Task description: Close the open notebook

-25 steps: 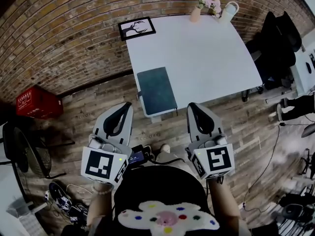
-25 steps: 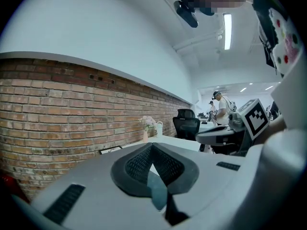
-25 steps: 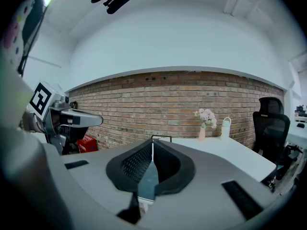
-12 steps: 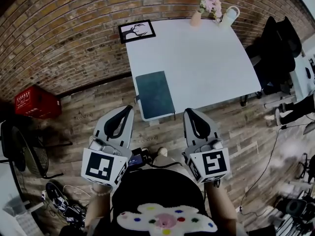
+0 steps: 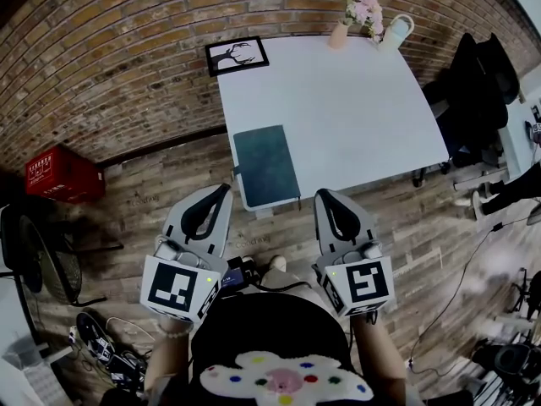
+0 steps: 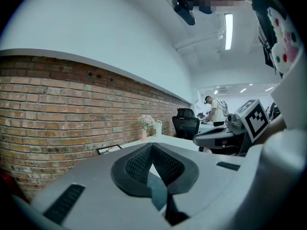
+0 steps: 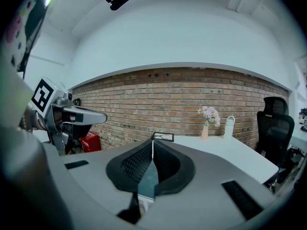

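A dark teal notebook (image 5: 266, 164) lies closed on the near left corner of the white table (image 5: 355, 117). My left gripper (image 5: 221, 188) hangs in the air just short of the table's near edge, jaws shut with nothing between them. My right gripper (image 5: 324, 194) hovers beside it at the same distance, also shut and empty. In the left gripper view the closed tips (image 6: 152, 145) point toward the table, and a sliver of the teal notebook (image 6: 156, 190) shows behind the pads. The right gripper view shows its tips (image 7: 152, 142) pressed together, with the notebook (image 7: 148, 178) beyond them.
A framed picture (image 5: 236, 55) lies at the table's far left. A vase of pink flowers (image 5: 338, 32) and a white jug (image 5: 395, 30) stand at the far edge. Right of the table is a black office chair (image 5: 473, 83); a red crate (image 5: 63, 176) sits by the brick wall.
The head view has shifted slightly, so the table sits a little nearer the grippers in the picture. Both grippers keep their place and stay shut.
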The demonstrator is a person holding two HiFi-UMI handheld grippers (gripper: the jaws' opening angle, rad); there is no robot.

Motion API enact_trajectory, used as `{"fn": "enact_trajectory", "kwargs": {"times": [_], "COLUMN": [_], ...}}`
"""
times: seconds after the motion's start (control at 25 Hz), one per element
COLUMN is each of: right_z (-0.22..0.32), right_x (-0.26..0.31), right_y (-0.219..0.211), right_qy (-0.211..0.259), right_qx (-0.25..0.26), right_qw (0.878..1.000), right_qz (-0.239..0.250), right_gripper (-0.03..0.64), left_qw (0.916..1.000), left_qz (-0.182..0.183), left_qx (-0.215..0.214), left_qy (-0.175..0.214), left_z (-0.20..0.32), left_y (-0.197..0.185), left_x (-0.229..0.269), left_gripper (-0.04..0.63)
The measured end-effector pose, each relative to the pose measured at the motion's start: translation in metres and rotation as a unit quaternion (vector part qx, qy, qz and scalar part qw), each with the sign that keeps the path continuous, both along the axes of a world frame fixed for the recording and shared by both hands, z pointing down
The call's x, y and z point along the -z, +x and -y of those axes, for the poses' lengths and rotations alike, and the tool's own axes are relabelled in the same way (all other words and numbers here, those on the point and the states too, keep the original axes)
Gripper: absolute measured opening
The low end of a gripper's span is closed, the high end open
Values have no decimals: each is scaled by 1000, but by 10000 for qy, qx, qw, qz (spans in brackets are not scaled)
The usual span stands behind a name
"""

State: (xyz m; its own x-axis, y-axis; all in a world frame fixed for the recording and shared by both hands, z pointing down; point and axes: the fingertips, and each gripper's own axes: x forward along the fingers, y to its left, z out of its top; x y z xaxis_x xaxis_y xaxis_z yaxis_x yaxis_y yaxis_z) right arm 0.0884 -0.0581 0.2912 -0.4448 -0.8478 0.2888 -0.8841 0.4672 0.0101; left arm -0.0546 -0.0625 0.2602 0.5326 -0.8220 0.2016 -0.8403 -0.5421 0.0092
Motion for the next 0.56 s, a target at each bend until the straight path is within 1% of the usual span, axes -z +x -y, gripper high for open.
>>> {"fn": "enact_trajectory", "kwargs": {"times": [0.32, 0.56], "right_z": [1, 0], "right_x": [-1, -6], "right_y": [-3, -3], "right_qy": [-29, -82], "right_qx": [57, -46], "right_qw": [10000, 10000], "right_qz": [-37, 2], "right_gripper": [37, 37], "left_qw": [10000, 10000], "left_qz": [8, 4], "left_qx": [0, 23], "left_qy": [-27, -37], "left_z": [1, 1], "left_y": [-1, -4], "left_x": [-1, -5], "left_gripper": [15, 15]}}
